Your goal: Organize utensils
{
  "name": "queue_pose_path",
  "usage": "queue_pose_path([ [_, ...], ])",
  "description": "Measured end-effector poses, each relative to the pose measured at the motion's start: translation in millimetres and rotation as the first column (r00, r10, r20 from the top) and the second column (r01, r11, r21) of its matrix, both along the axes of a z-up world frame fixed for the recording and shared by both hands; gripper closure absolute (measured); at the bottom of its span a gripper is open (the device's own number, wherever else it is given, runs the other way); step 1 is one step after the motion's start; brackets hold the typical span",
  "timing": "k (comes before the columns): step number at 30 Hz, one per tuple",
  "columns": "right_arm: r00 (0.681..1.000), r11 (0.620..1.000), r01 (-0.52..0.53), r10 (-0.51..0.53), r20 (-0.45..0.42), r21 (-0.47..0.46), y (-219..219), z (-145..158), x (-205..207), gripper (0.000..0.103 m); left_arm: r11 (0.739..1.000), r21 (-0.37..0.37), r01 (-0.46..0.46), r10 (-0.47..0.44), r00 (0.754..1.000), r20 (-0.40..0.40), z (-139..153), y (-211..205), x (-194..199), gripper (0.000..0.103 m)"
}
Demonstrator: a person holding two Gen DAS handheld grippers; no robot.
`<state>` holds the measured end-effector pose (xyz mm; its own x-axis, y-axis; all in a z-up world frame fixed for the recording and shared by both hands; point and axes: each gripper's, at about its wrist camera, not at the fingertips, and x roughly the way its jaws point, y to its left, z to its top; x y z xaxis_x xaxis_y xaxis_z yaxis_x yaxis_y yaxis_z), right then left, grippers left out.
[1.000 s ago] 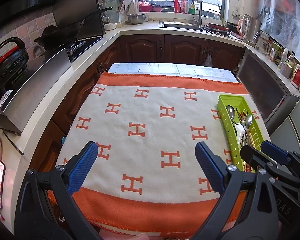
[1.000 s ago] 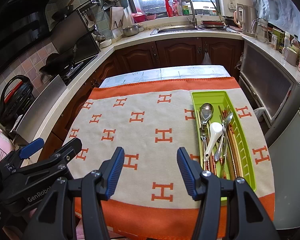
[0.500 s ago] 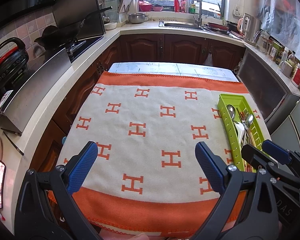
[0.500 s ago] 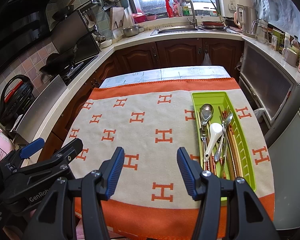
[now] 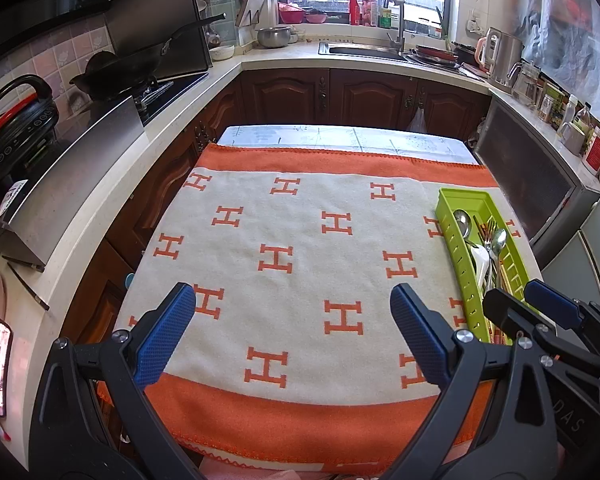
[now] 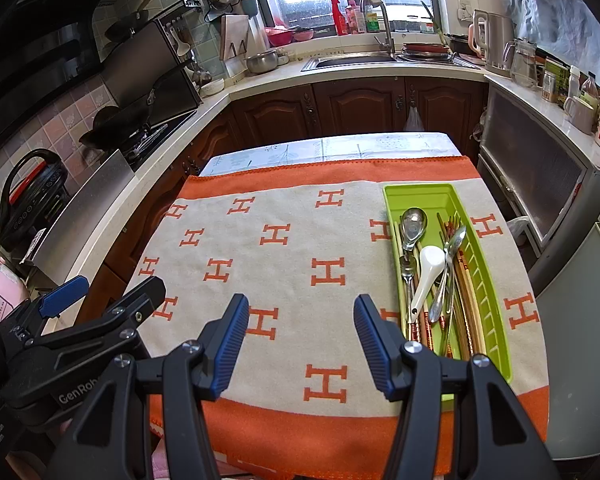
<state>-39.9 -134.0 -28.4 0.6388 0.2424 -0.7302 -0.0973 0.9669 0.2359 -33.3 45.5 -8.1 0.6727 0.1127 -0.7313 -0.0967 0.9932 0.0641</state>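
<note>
A green utensil tray (image 6: 488, 292) (image 5: 462, 256) lies on the right side of the cloth-covered table. In it are a steel spoon (image 6: 413, 225), a white ceramic spoon (image 6: 427, 276), a smaller steel spoon (image 6: 448, 268), a fork and several chopsticks (image 6: 466, 296). My right gripper (image 6: 298, 340) hovers open over the cloth's near edge, left of the tray, with nothing between its fingers. My left gripper (image 5: 290, 332) is open and empty further left, above the near cloth. Each gripper shows at the edge of the other's view.
An orange and cream cloth (image 5: 300, 248) with H marks covers the table. Kitchen counters ring it: a wok on the stove (image 5: 132, 64) at left, a sink (image 6: 352, 60) at the back, a kettle (image 6: 494, 40) and jars at right. A grey appliance (image 6: 540, 196) stands close to the table's right side.
</note>
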Motion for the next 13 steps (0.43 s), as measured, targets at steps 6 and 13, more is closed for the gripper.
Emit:
queue_pose_path([
  [6,1.0,1.0,0.0,0.0,0.0,-0.001,0.4,0.2,-0.3,0.048,1.0,0.0,0.0,0.0,1.0,0.0,-0.3,1.9,-0.7,0.006],
  [13,1.0,1.0,0.001,-0.001,0.0,-0.002,1.0,0.1,-0.6,0.048,1.0,-0.001,0.001,-0.001,1.0,0.0,-2.2,1.4,0.0,0.007],
])
